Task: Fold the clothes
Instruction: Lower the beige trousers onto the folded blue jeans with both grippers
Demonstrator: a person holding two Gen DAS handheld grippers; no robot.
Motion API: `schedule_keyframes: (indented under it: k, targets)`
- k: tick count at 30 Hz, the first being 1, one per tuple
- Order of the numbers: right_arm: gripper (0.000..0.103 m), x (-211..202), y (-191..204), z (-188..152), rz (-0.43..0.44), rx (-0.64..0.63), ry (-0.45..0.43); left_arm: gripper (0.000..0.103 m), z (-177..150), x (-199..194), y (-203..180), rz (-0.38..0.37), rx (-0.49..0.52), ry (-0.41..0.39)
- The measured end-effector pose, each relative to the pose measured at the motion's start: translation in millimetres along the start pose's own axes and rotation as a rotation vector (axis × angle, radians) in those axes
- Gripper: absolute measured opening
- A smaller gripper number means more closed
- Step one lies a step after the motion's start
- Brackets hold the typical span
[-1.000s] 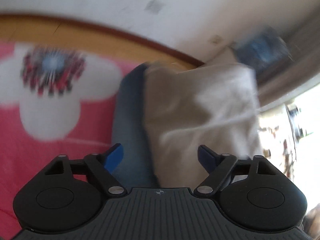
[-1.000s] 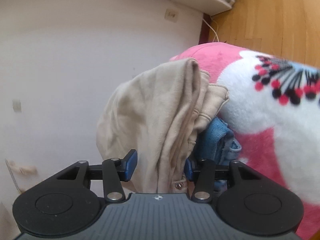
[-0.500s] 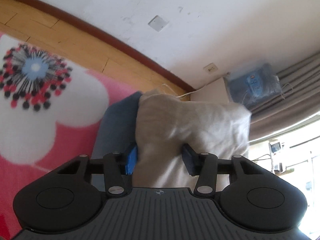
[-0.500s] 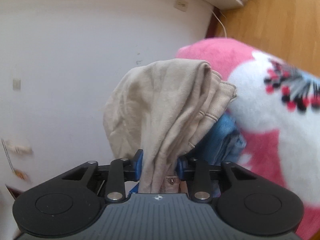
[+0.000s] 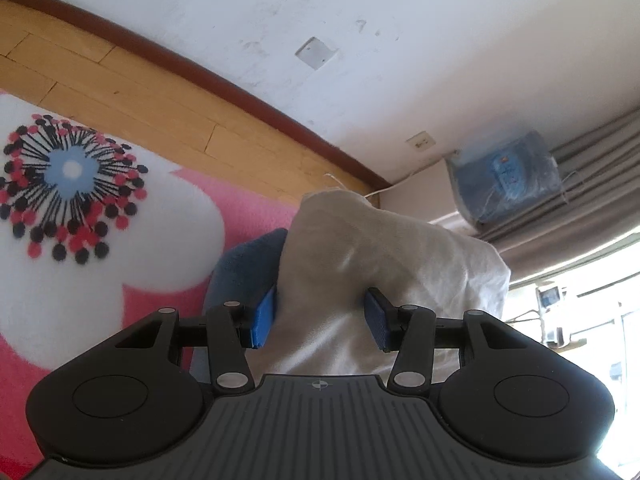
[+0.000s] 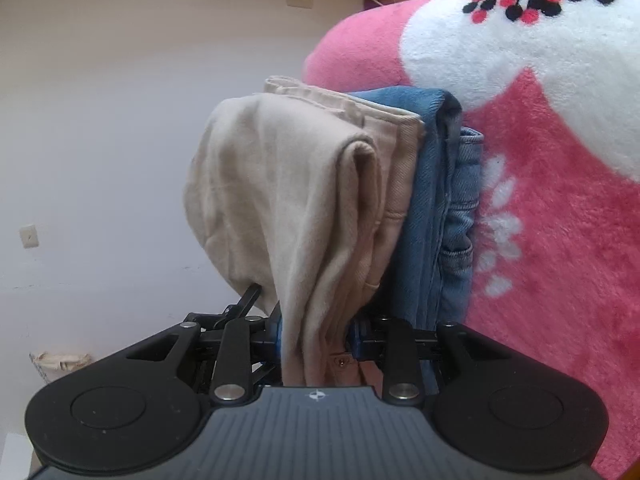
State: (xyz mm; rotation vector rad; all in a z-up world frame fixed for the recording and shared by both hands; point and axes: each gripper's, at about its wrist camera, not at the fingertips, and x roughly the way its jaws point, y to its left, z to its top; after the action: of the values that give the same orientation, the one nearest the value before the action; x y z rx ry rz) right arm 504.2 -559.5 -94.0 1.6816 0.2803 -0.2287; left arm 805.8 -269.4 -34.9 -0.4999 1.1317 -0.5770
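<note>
A folded beige garment (image 5: 380, 248) fills the middle of the left wrist view, and my left gripper (image 5: 320, 314) is shut on it, both blue pads pressed into the cloth. Folded blue jeans (image 5: 248, 264) lie just behind it on the pink flowered blanket (image 5: 248, 204). In the right wrist view the same beige garment (image 6: 280, 184) hangs in thick folds, with my right gripper (image 6: 316, 336) shut on its near end. The jeans (image 6: 436, 200) rest against its right side on the blanket (image 6: 560, 240). A black linkage (image 6: 246, 304) of the other gripper shows behind the cloth.
Wooden floor (image 5: 140, 92) and a dark skirting board run behind the blanket below a white wall (image 5: 360, 40). A plastic-wrapped blue appliance (image 5: 504, 176) stands by grey curtains and a bright window at the right. A pale bag (image 6: 60, 362) sits low by the wall.
Both grippers' jaws closed onto the beige garment, which had lain loosely between them. The right view rolled and shifted, so the jeans stack now lies alongside the beige cloth.
</note>
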Motion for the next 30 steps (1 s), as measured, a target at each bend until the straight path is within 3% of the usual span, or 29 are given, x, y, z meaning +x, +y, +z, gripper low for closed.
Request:
schedule_keyframes:
  k: [4,8,13,15,17,20,22,25,28,30]
  targets:
    - [0.031,0.8,1.3,-0.5,0.001,-0.015,0.003,0.048,1.7,-2.9,0.7,0.006,0.007,0.006]
    - [0.031,3.1,-2.2,3.8,-0.012,-0.068,0.022,0.057,-5.1,-5.1,4.7,0.055,0.010,0.022]
    - [0.054,1.9,4.6,34.4,-0.024,-0.145,0.168,0.057,-26.9,-36.4,9.8,0.060,0.045,-0.001]
    - [0.067,-13.9,19.8,36.9,-0.086,-0.279,0.225,0.057,-40.2,-57.1,6.3,0.074,0.093,-0.051]
    - [0.068,-37.6,37.1,39.7,-0.147,-0.424,0.244,0.058,-55.1,-72.2,-5.1,0.109,0.198,-0.098]
    - [0.055,-64.2,75.2,39.4,-0.197,-0.717,0.197,0.057,-79.5,-74.6,-21.2,0.165,0.360,-0.106]
    - [0.039,-75.1,107.4,36.0,-0.205,-0.956,0.124,0.056,-95.8,-62.1,-17.6,0.149,0.338,-0.068]
    - [0.033,-64.2,142.5,24.8,-0.216,-1.287,0.072,0.054,-120.3,-38.6,-10.1,0.177,0.287,-0.039]
    - [0.023,-18.0,113.6,18.5,-0.329,-1.471,0.128,0.059,-137.3,-26.1,-12.6,0.236,0.337,-0.067]
    - [0.021,-1.9,97.9,20.0,-0.360,-1.560,0.136,0.062,-143.7,-20.0,-15.2,0.269,0.375,-0.079]
